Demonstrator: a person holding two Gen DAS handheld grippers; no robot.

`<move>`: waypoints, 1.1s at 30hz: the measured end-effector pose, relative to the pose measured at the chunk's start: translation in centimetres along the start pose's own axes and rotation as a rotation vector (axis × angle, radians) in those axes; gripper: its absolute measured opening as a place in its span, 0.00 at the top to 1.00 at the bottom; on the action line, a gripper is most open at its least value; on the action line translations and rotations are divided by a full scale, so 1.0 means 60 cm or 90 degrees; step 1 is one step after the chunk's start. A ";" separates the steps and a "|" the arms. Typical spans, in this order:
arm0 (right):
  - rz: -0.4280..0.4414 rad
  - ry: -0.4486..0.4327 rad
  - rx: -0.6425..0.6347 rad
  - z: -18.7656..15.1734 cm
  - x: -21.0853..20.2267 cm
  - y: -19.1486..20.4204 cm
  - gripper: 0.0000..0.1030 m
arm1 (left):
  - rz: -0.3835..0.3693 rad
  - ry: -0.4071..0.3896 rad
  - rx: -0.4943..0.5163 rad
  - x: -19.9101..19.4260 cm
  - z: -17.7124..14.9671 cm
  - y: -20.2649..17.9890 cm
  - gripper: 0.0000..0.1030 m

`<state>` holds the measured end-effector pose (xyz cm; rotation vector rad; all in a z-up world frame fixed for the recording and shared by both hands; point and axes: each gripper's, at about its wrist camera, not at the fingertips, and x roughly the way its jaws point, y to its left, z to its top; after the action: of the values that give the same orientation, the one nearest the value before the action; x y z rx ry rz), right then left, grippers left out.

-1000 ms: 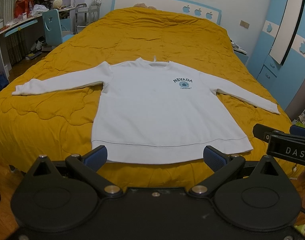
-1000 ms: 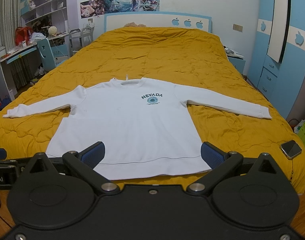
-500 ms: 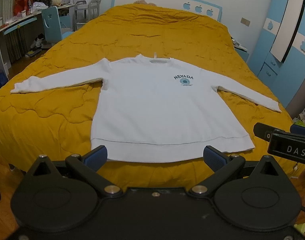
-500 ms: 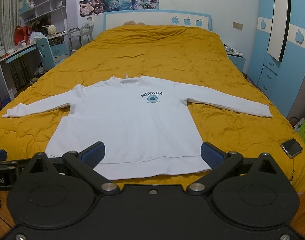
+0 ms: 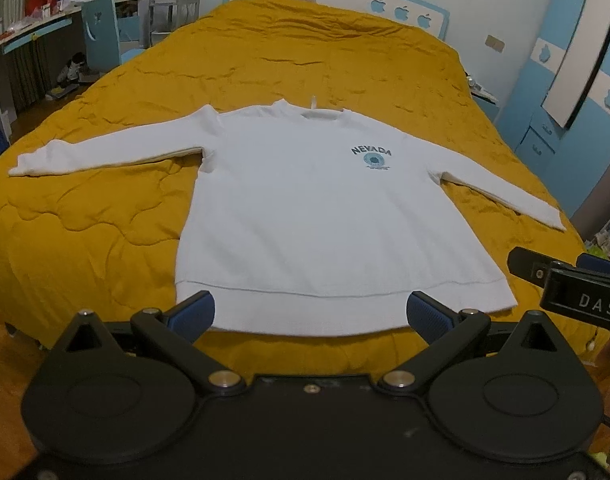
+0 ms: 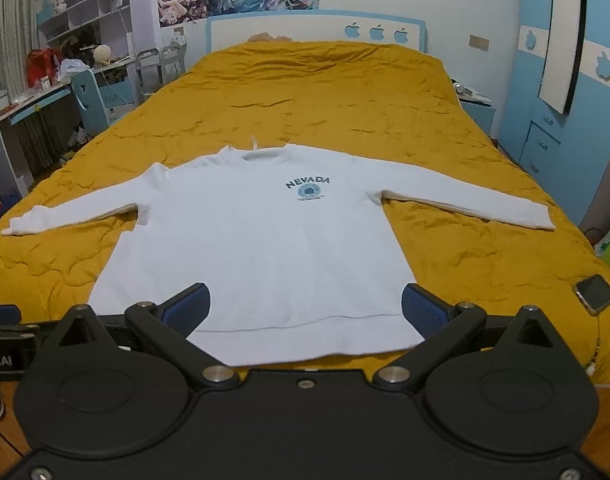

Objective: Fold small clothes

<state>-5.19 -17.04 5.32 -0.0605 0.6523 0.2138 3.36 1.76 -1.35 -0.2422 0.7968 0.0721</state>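
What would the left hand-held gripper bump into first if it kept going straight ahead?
Probably the bottom hem of the white sweatshirt, which lies flat on the yellow bedspread. The left hand-held gripper is open and empty, pointing at the hem's middle. Depth is hard to judge here.

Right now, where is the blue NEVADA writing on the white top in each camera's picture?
Left wrist view: the NEVADA print sits right of the middle, on the white sweatshirt.
Right wrist view: the print sits at about the middle, on the chest.
Shared landmark: the white loop at the collar.
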 end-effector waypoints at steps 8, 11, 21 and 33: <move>-0.010 -0.013 -0.015 0.049 0.091 0.027 0.00 | -0.003 -0.028 -0.091 0.062 0.050 0.121 0.00; -0.021 -0.019 -0.004 0.073 0.147 0.032 0.00 | 0.015 -0.063 -0.138 0.080 0.075 0.194 0.00; 0.016 -0.011 0.011 0.127 0.322 0.081 0.00 | 0.100 -0.218 -0.430 0.162 0.172 0.527 0.00; -0.106 0.005 0.059 0.174 0.461 0.059 0.00 | 0.163 -0.265 -0.624 0.297 0.196 0.729 0.00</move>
<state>21.69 -7.39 -3.17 -0.0263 0.6610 0.0225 17.22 46.53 -14.38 -1.0138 0.3173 0.7391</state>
